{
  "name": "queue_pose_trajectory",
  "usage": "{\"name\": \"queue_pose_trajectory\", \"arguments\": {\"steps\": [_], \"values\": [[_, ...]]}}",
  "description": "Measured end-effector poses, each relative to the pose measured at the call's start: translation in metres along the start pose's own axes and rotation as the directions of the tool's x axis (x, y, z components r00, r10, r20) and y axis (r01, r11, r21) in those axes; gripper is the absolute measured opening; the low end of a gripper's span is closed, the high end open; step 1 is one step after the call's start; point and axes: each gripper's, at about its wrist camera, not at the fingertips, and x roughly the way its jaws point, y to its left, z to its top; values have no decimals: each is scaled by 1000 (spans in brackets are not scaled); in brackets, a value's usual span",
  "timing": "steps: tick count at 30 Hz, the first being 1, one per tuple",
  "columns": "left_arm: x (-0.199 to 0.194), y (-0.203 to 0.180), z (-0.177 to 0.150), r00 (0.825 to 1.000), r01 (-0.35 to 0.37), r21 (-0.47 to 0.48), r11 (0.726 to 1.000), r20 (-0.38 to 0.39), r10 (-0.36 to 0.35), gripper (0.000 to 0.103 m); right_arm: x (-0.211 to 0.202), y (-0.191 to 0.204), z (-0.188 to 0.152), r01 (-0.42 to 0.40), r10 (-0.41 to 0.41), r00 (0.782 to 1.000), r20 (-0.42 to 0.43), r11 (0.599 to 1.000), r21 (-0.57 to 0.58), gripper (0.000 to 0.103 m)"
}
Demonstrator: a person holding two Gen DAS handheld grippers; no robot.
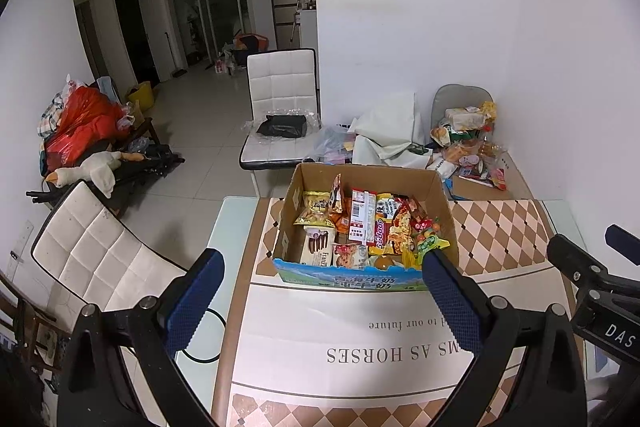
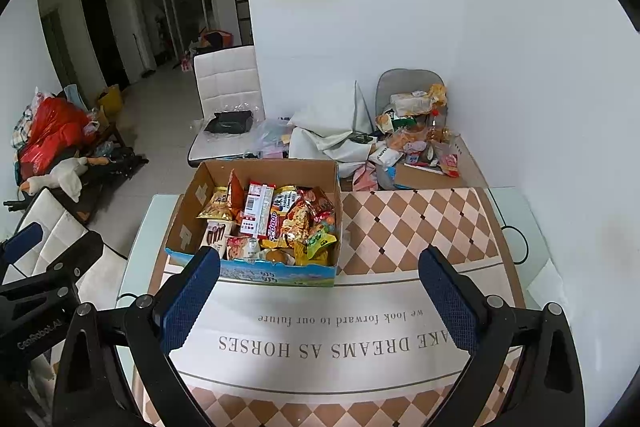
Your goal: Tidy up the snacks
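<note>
Two claws hover above the near part of the bench point(image 2: 420, 227), both spread wide and holding nothing. Left claw point(image 1: 322, 269): its fingers frame the near edge of the cardboard box point(image 1: 440, 203). Right claw point(image 2: 320, 267): positioned to the right of the left one, near that same edge. Snack packets point(image 1: 362, 227) fill the box, which stands on the checked tablecloth point(image 2: 400, 227). More snacks point(image 2: 416, 131) lie heaped at the far right, beyond the box.
</note>
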Motion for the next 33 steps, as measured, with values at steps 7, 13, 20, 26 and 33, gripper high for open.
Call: {"name": "queue_pose_trajectory", "arguments": {"steps": [7, 13, 20, 26, 33], "values": [[-1, -1, 1, 1000, 1, -1, 1000, 5, -1, 101, -1, 1, 0, 1, -1, 1000, 1, 1000, -1, 101], [-2, -2, 2, 1000, 0, 7, 1000, 8, 0, 101, -3, 2, 1, 0, 0, 1000, 3, 1000, 0, 101], [-6, -4, 5, 1000, 6, 10, 1000, 10, -6, 101, -4, 2, 1, 0, 0, 1000, 3, 1000, -3, 101], [-7, -4, 5, 1000, 4, 10, 1000, 13, -5, 101, -6, 0, 0, 0, 0, 1000, 2, 1000, -4, 101], [-7, -4, 4, 1000, 5, 10, 1000, 13, -5, 101, -7, -2, 0, 2, -1, 1000, 9, 1000, -7, 101]]}}
